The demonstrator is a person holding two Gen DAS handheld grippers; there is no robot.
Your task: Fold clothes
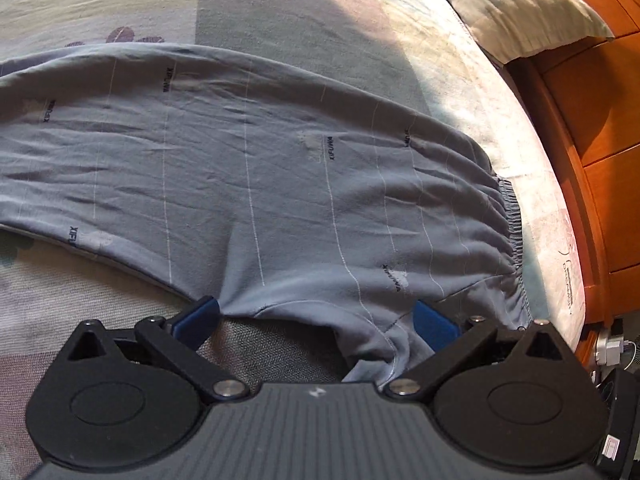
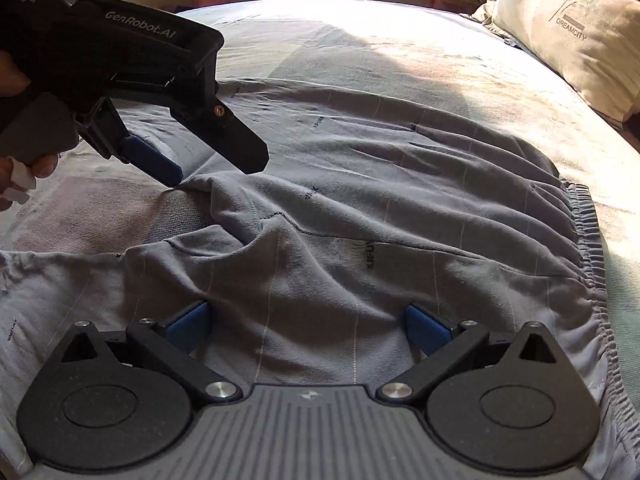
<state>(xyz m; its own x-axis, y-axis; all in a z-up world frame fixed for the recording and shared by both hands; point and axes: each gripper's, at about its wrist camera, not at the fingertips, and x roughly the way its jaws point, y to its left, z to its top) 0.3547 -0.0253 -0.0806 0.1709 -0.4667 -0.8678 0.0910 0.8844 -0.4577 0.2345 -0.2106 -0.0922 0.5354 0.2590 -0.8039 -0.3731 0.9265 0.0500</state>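
plainly soft goods: grey trousers [image 1: 280,168] spread across the bed [image 1: 280,4], waistband [image 2: 588,240] gathered toward the pillow [image 2: 568,28] side, far leg running flat to the left, near leg rumpled under the right gripper [image 2: 308,326]. thin, limp, light cloth by the look of the many fine creases; likely to sag and drape from any single grip, not to hold an edge, not to slip much on the sheet. nothing fragile.

left gripper [image 1: 316,316] low at the crotch, jaws spread wide, blue pads [image 1: 198,316] resting at the cloth with a fold of seam bunched between them but not pinched. right gripper likewise spread, hovering over the near leg, grasping nothing.

best holds, judged from the lie: the elastic waistband, thicker and firmer than the rest, or a stitched seam or hem where layers double up; two grips set well apart on one edge to keep the span taut. crotch seam a fair pinch point too. hard to say whether a fold is laid already or the legs merely lie apart.
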